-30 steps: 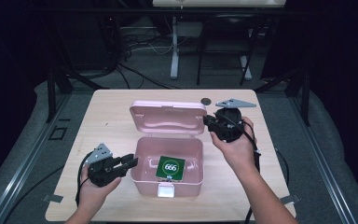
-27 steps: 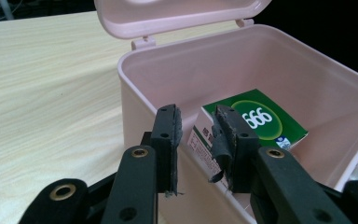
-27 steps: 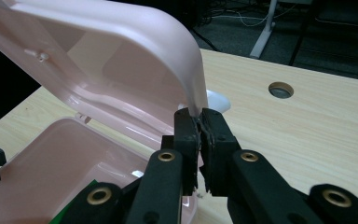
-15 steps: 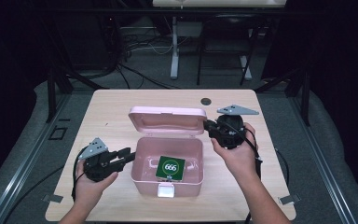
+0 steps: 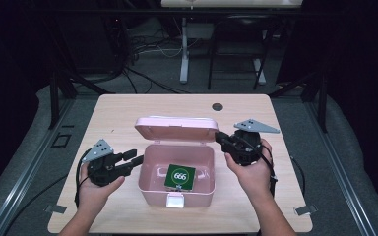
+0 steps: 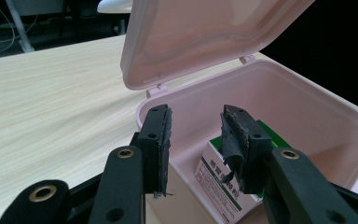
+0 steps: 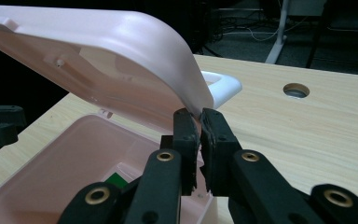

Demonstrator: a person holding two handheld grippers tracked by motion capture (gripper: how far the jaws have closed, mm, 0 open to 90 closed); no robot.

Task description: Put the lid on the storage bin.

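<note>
Pink box [image 5: 176, 191] open, lid [image 5: 176, 130] tilted half-raised.

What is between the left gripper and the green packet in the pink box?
In the high view, the pink box's side wall stands between the left gripper and the green packet.

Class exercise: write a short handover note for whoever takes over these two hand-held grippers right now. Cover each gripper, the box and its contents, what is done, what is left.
Right gripper: jaws pinched on the right edge of the pink lid, holding it partly raised.
Left gripper: open, empty, at the left rim of the pink box.
Green packet: lying inside the box.
Done: lid unlatched and lifted.
Left: probably either lowering the lid or taking out the packet; the pictures do not settle which.
</note>
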